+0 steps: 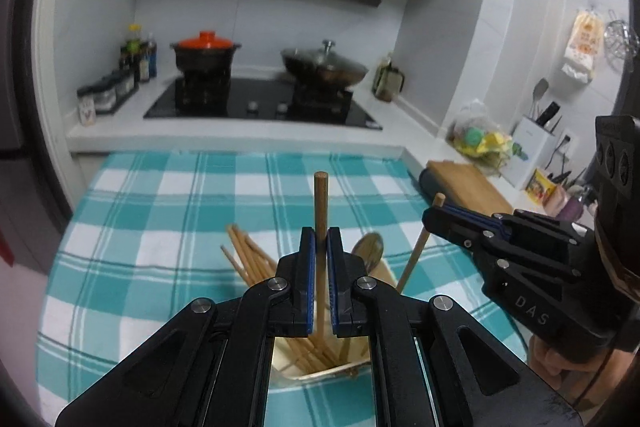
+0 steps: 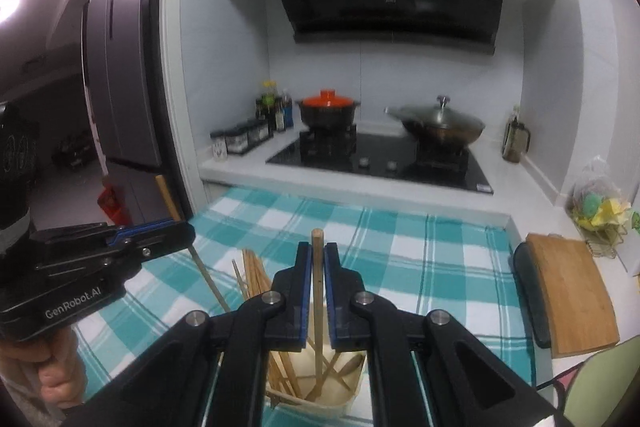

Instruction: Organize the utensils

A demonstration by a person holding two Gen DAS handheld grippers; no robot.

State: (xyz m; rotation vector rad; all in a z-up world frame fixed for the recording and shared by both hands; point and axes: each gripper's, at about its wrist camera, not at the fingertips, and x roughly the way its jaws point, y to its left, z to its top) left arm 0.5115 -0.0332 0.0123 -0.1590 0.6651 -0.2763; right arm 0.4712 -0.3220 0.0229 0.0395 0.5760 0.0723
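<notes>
Covering the table, the checked cloth (image 1: 160, 211) carried a utensil holder (image 2: 340, 383) at six o'clock, collecting chopsticks. Left gripper (image 1: 320, 247) and right gripper (image 2: 318, 263) each pinched one chopstick (image 1: 320, 203) upright above it, seemingly for dropping in.

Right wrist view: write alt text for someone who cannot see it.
The right gripper is shut on one wooden chopstick above a pale holder of chopsticks on a teal checked cloth. At the left, the left gripper grips another chopstick; behind is a stove with two lidded pots.
</notes>
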